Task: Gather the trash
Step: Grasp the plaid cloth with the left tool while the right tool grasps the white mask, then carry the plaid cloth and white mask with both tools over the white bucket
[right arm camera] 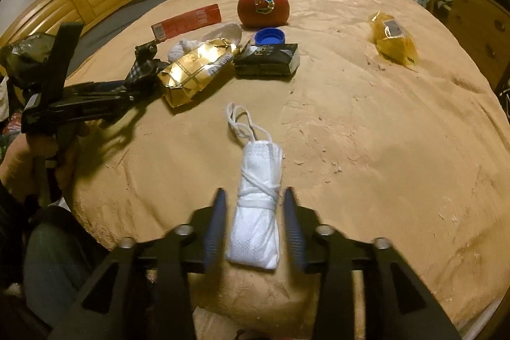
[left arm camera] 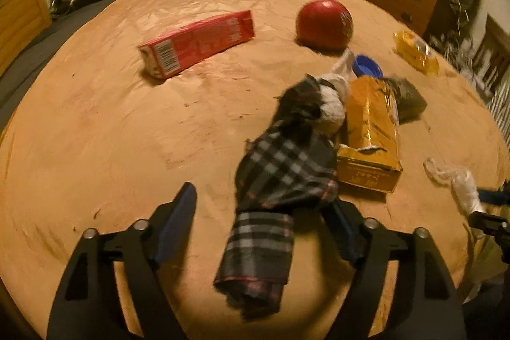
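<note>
My right gripper [right arm camera: 253,223] jaws narrowly flank, not pinching, the soft, light rolled mask [right arm camera: 256,212]; grab its string-bound middle, 12 o'clock.

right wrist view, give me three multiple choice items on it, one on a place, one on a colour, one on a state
1. Where is the rolled white mask?
A. between the right gripper's fingers
B. on top of the red ball
C. under the gold bag

2. What colour is the bottle cap?
A. green
B. blue
C. white

3. How does the right gripper stand?
A. shut with nothing in it
B. out of view
C. open, a gap showing on each side of the mask

Answers:
1. A, the mask lies on the tan table cover between the two blue fingers.
2. B, the cap in front of the red ball is blue.
3. C, neither pad presses on the mask.
</note>
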